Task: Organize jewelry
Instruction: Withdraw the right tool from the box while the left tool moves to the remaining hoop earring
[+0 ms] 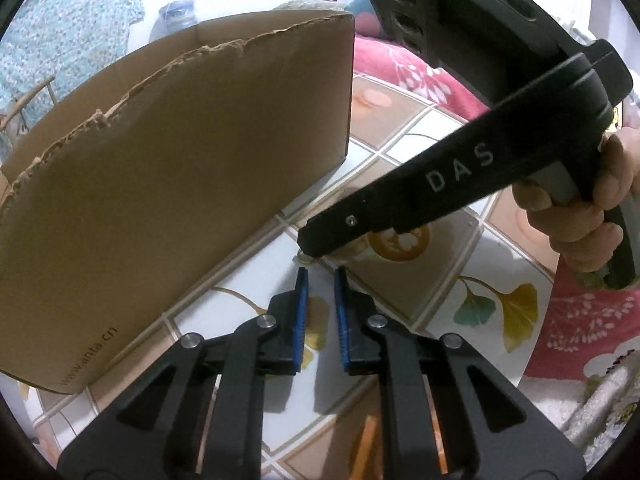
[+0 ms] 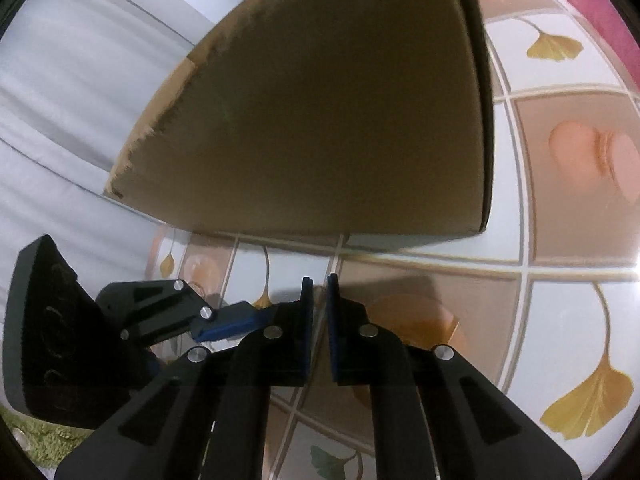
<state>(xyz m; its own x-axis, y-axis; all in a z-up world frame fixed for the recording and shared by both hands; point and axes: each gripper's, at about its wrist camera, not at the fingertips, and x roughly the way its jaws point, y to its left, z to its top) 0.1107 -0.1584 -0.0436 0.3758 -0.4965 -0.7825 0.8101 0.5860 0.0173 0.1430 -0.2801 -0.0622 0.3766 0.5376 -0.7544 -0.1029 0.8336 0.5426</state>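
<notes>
No piece of jewelry shows clearly. A thin pale loop lies on the tablecloth under the tip of my right gripper; what it is I cannot tell. In the right wrist view my right gripper points down at the table with its blue pads nearly together, and nothing can be made out between them. My left gripper hovers just in front of it, with a narrow gap between the pads and only tablecloth showing through. One of the left gripper's blue fingers shows at the right gripper's left.
A brown cardboard box with a torn top edge stands close behind both grippers. The table has a tile-and-ginkgo-leaf cloth. A person's hand holds the right gripper's handle. Pink floral fabric lies beyond the table edge.
</notes>
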